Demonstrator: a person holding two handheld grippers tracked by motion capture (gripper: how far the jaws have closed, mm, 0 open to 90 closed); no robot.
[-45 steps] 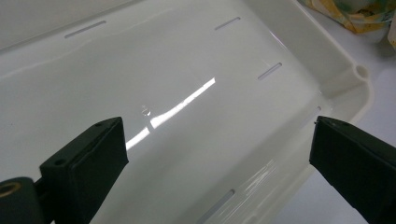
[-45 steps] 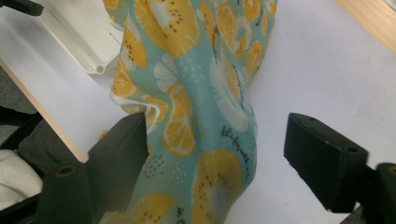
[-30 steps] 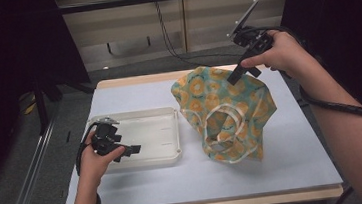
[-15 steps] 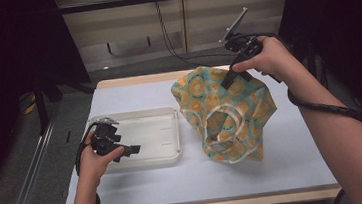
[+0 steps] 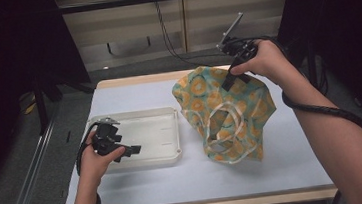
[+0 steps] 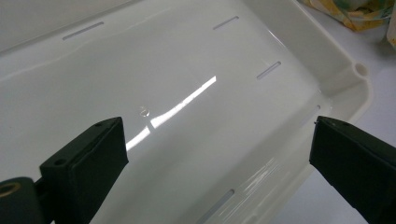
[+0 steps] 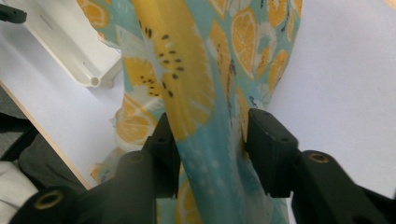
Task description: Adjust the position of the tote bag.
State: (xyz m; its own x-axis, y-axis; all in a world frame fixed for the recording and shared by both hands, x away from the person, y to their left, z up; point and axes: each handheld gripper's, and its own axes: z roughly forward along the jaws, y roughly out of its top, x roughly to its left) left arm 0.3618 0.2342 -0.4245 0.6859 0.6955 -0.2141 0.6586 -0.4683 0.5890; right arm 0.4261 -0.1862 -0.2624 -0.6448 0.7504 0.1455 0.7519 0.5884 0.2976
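The right gripper [image 5: 230,80] sits at the far top edge of the fruit-print cloth bag [image 5: 225,113]. Its jaws have just been closing, and a fold of the fabric now stands between them, with both pads against the cloth in the right gripper view. The bag lies crumpled on the right half of the surface [image 5: 186,182], just beside the white tray [image 5: 171,155]. The left gripper [image 5: 132,150] hovers over the tray's near left corner, jaws wide apart and holding nothing.
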